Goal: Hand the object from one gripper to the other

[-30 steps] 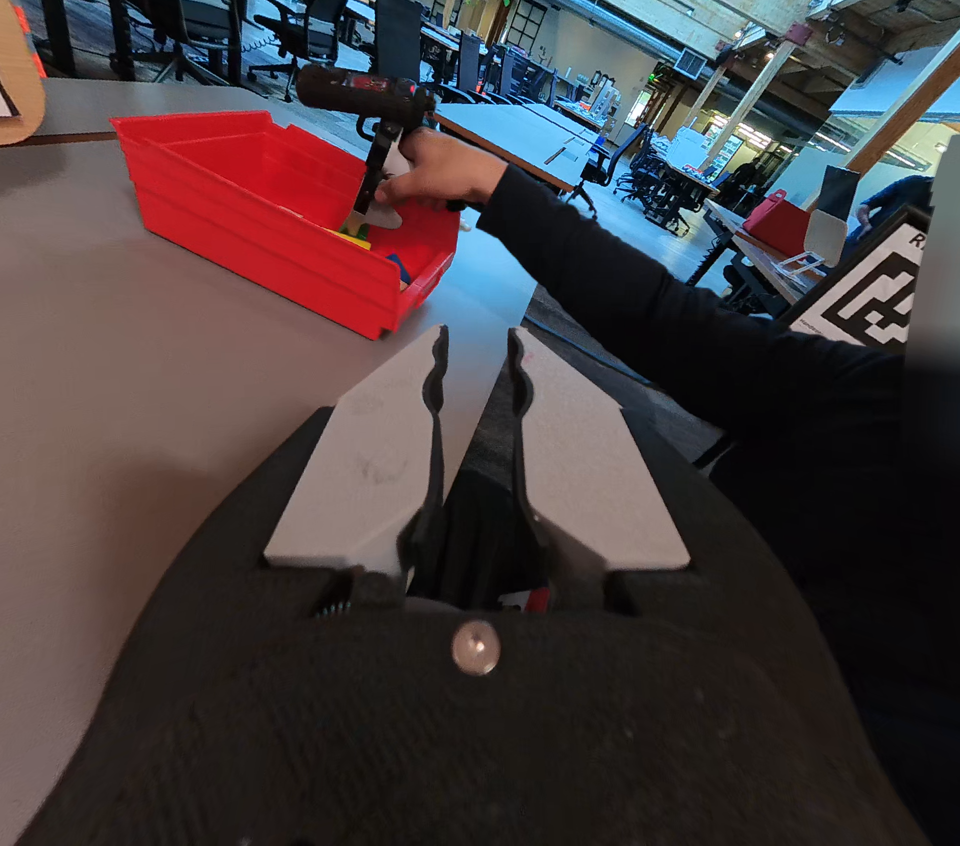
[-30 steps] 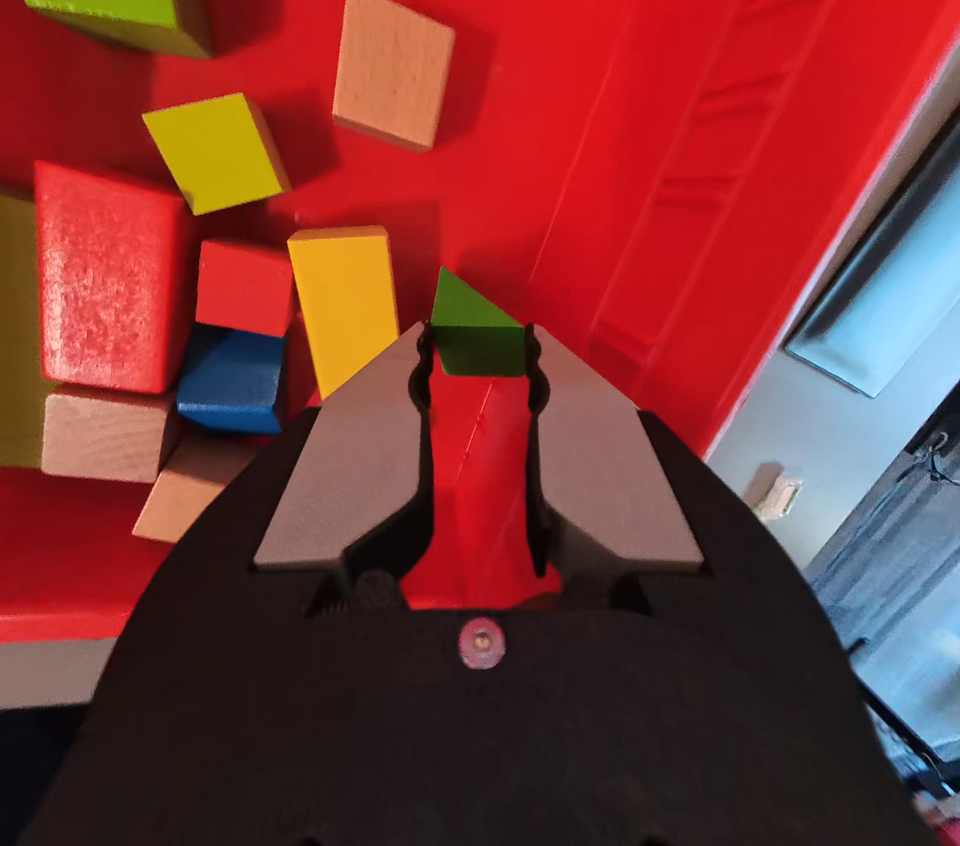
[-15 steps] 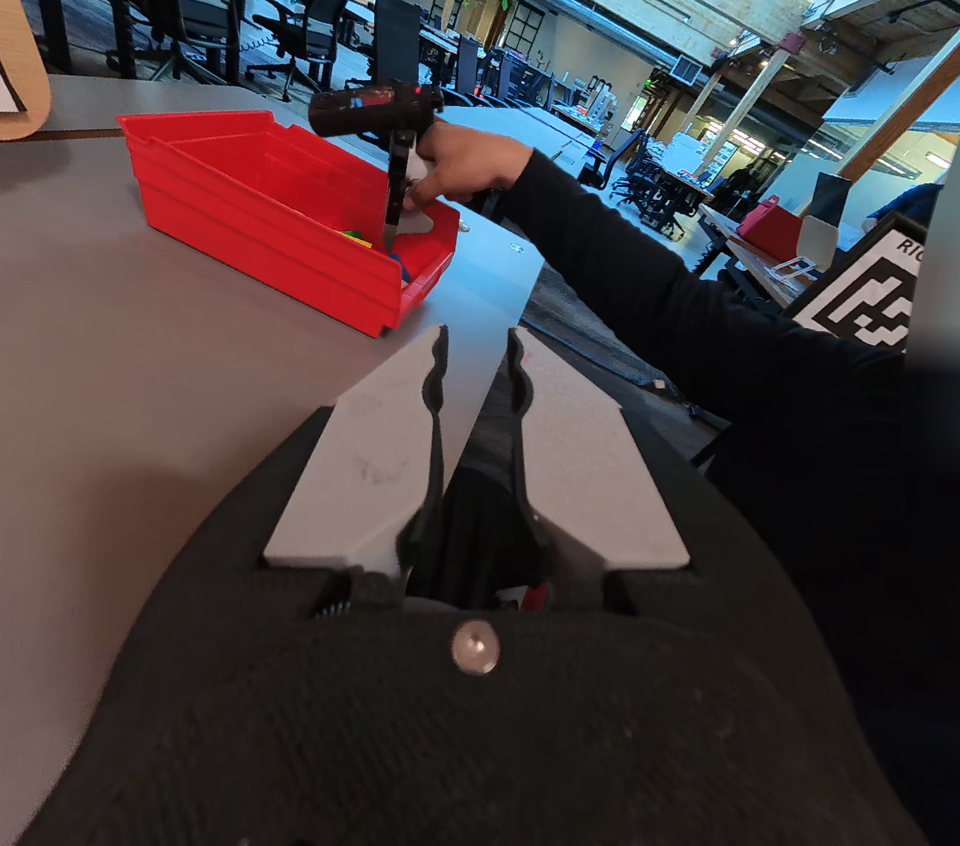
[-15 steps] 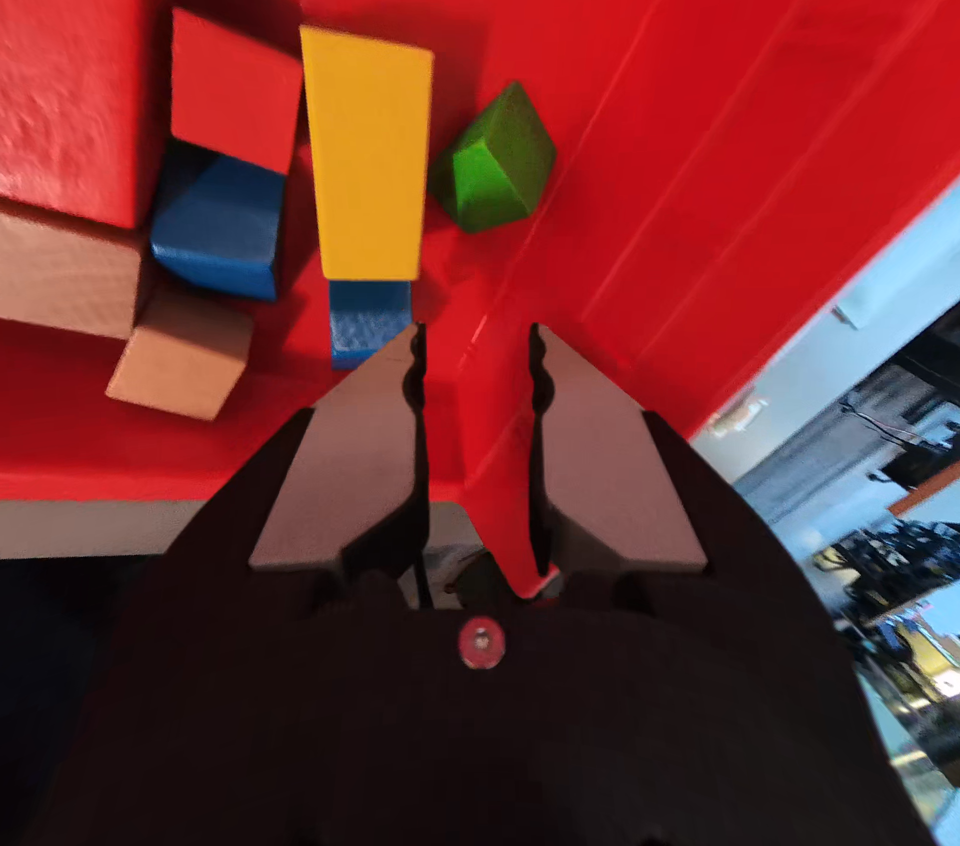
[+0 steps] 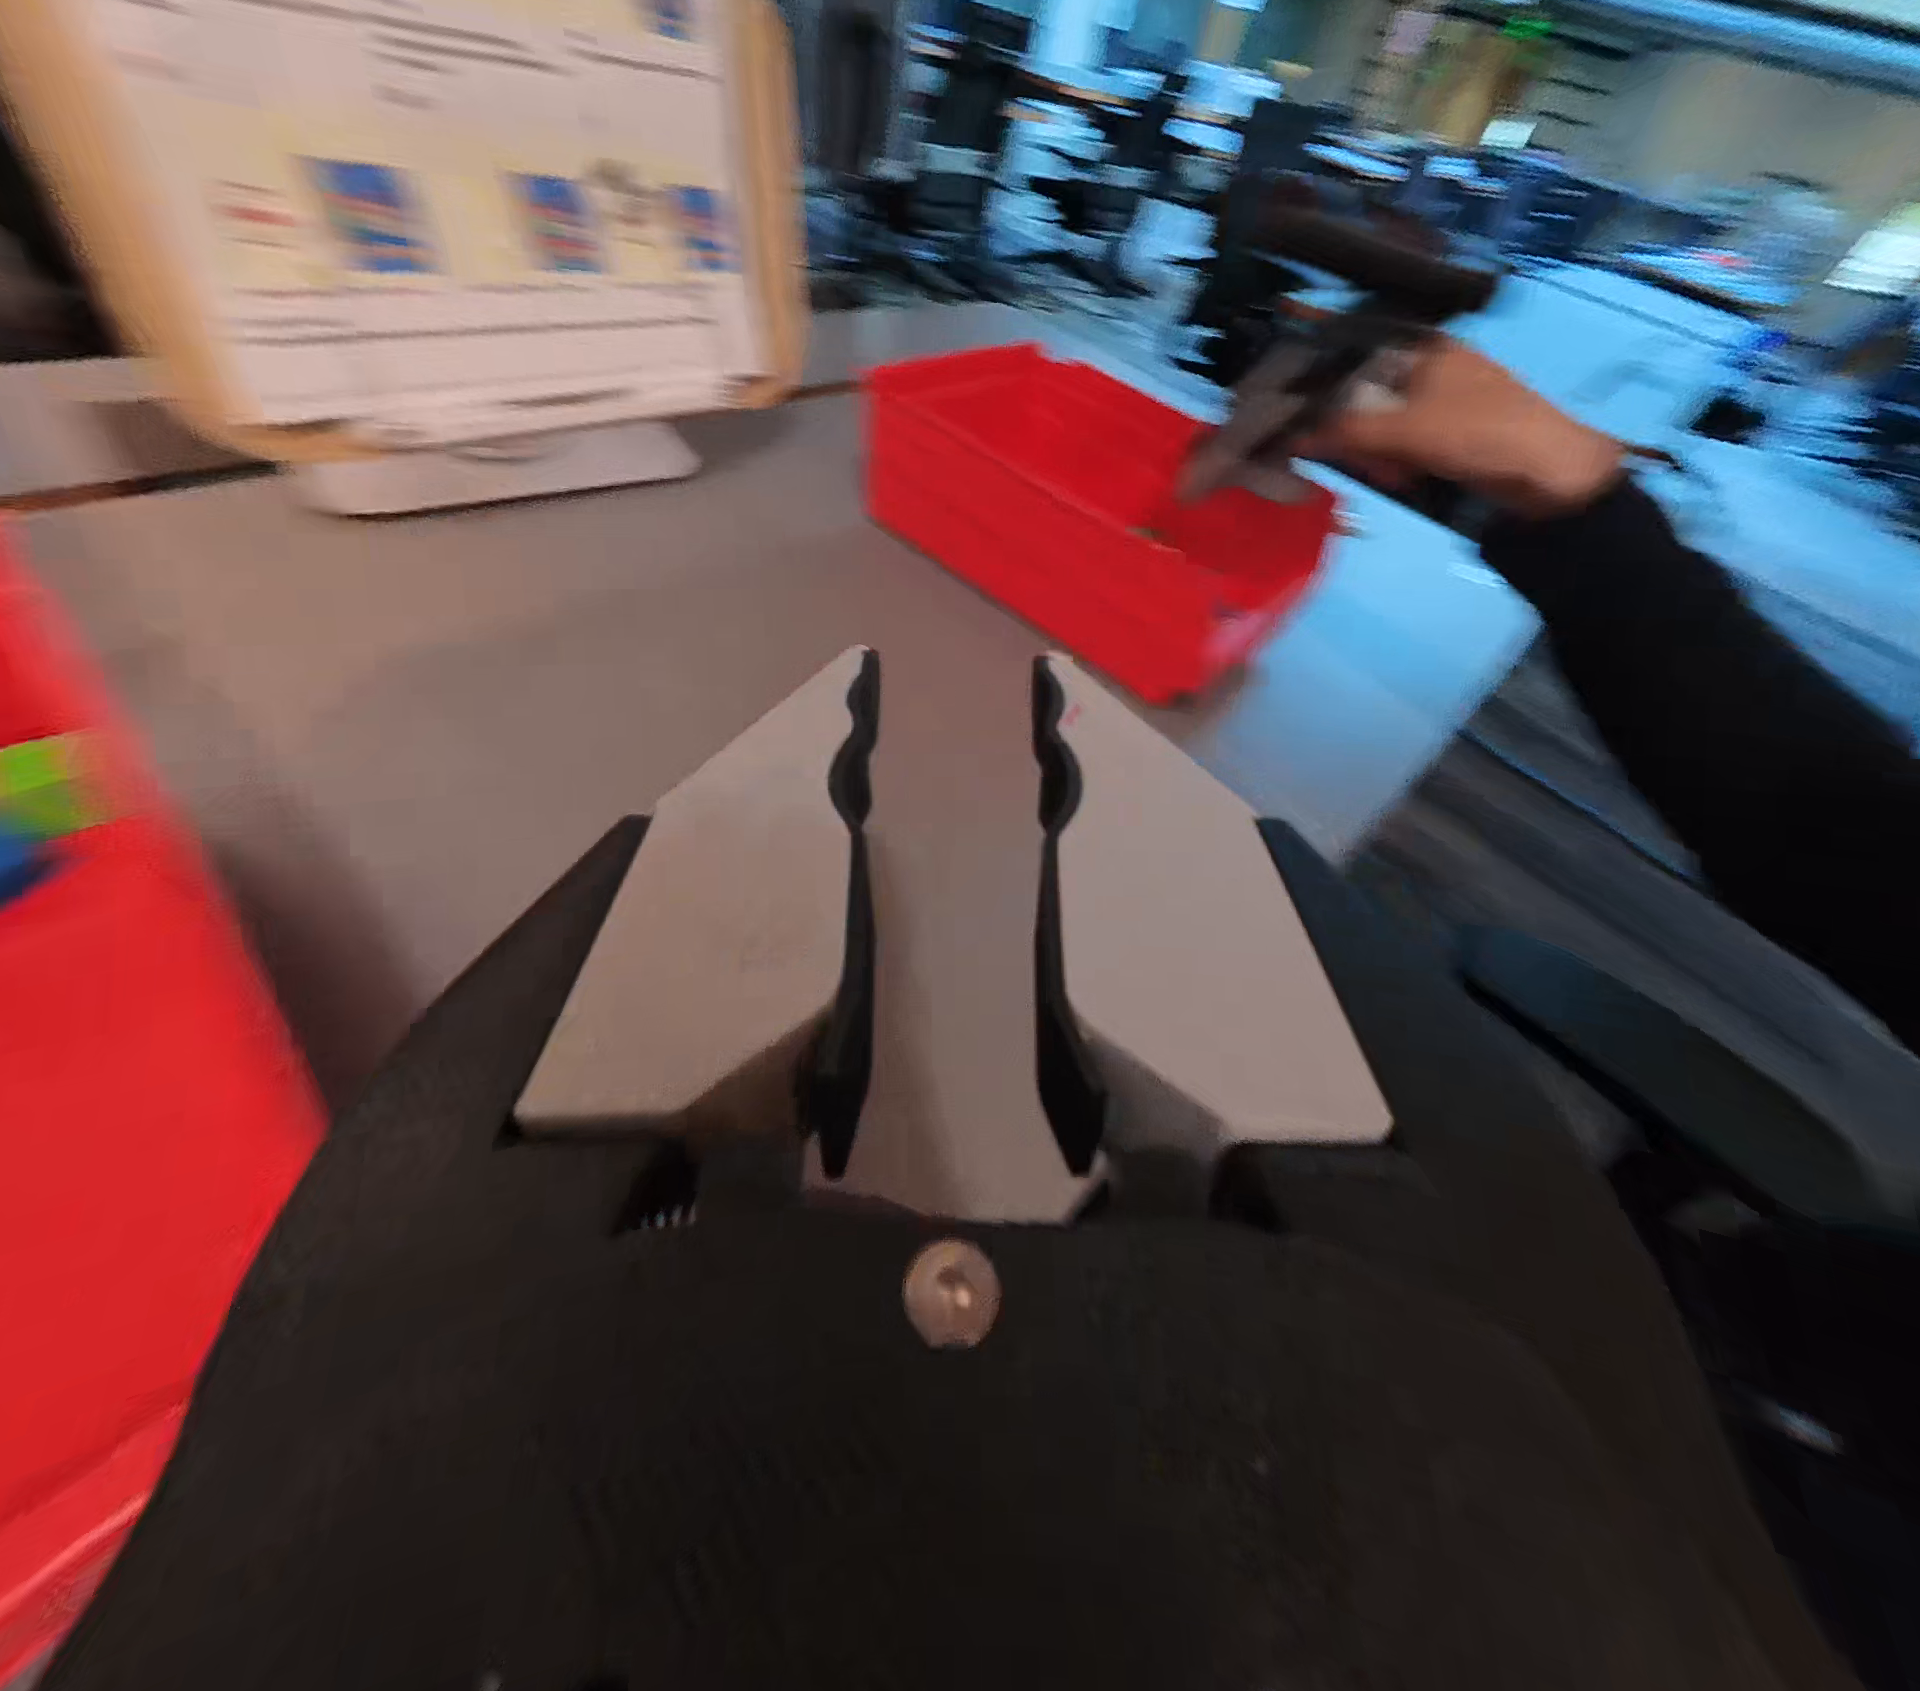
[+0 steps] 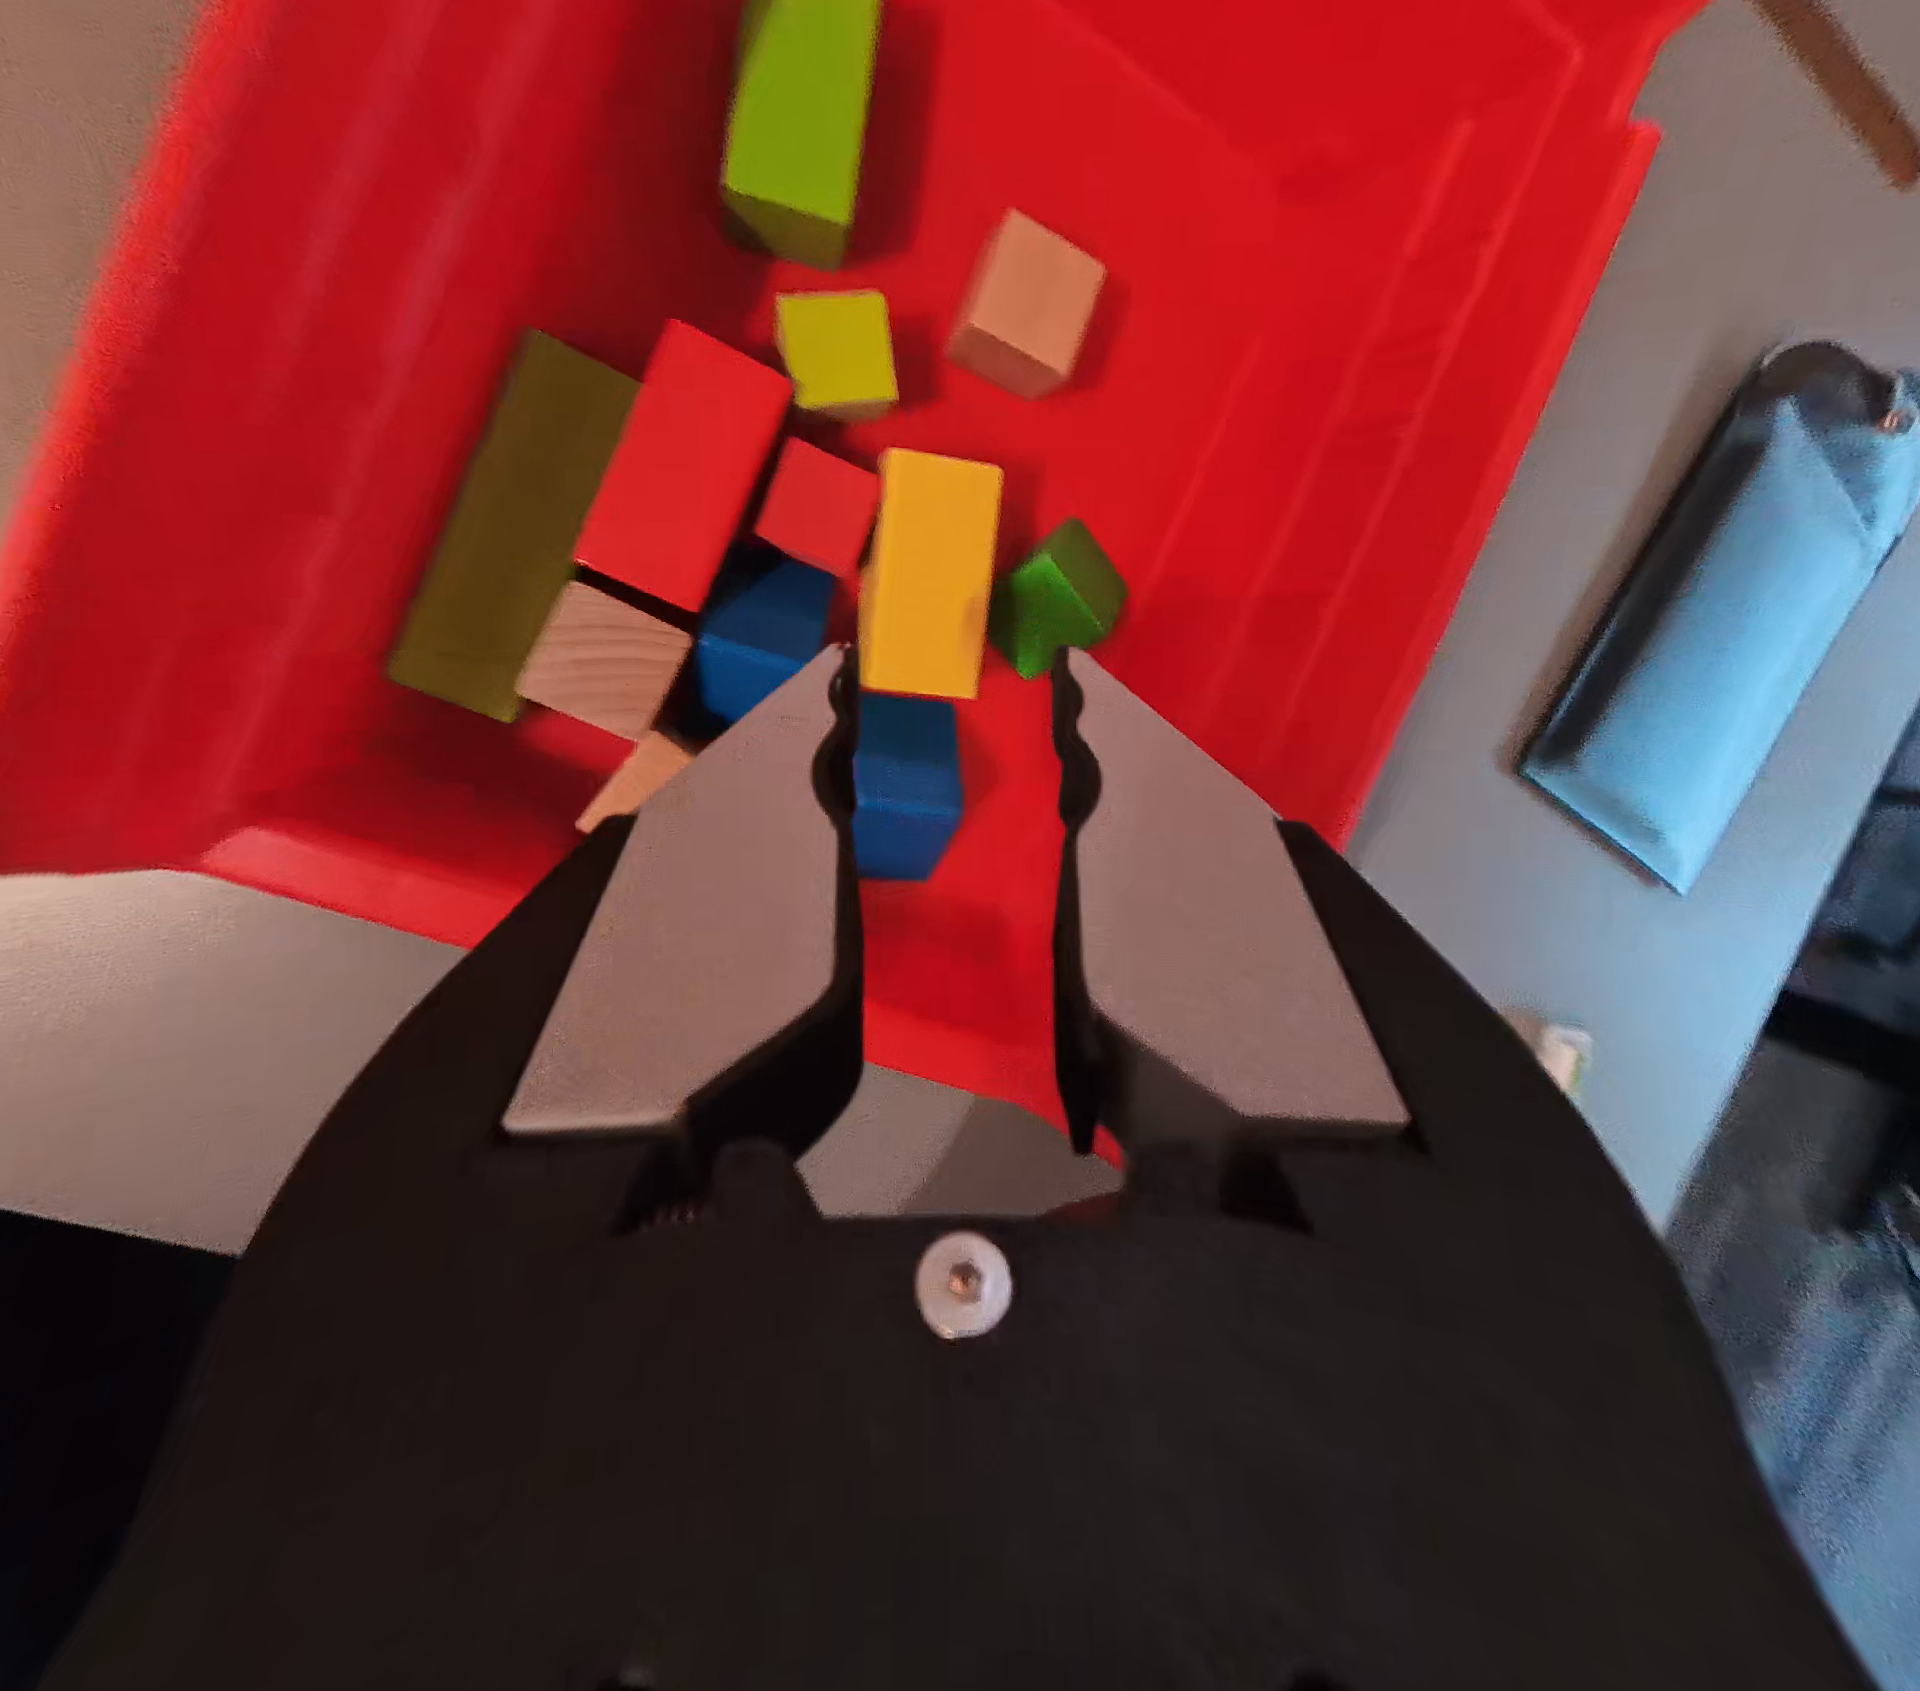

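My right gripper (image 6: 951, 665) is open and empty, held above a red bin (image 6: 1299, 83) of several coloured wooden blocks. A yellow block (image 6: 930, 587), a dark green block (image 6: 1055, 597) and a blue block (image 6: 904, 784) lie just under its tips. My left gripper (image 5: 954, 673) is open and empty above the grey table (image 5: 520, 706). In the left wrist view the red bin (image 5: 1039, 498) stands ahead to the right, with the right gripper (image 5: 1247, 436) in a hand over its near end.
A white poster board (image 5: 416, 114) with a wooden edge stands at the back left. A second red bin (image 5: 94, 1018) holding green and blue blocks sits at the left edge. A blue-grey pouch (image 6: 1714, 613) lies right of the bin. The table edge runs on the right. The left gripper's tips are roughly 45 cm from the right gripper's.
My right gripper has let go of the dark green block and risen higher above the bin. My left gripper has swung to the left, bringing the poster board and second bin into view.
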{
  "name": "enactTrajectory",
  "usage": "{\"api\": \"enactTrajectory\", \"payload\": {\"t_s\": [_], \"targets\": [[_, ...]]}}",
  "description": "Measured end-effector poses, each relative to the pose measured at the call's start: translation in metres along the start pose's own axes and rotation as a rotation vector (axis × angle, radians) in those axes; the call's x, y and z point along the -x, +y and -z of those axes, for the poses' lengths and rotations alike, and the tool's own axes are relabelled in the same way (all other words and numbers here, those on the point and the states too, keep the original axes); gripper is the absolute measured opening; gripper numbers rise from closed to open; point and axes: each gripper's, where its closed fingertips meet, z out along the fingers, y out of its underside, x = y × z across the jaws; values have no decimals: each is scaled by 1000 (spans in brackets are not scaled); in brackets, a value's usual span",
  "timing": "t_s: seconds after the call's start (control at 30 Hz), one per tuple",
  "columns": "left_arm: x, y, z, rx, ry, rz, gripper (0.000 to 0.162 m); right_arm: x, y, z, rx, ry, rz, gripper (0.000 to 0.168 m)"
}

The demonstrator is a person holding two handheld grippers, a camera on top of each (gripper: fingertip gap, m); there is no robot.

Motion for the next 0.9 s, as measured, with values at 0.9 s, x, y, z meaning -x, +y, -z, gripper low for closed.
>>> {"api": "enactTrajectory", "payload": {"t_s": [0.9], "targets": [[365,112,-50,594,-726,332,51,54,20,38,-357,-71,-71,35]]}}
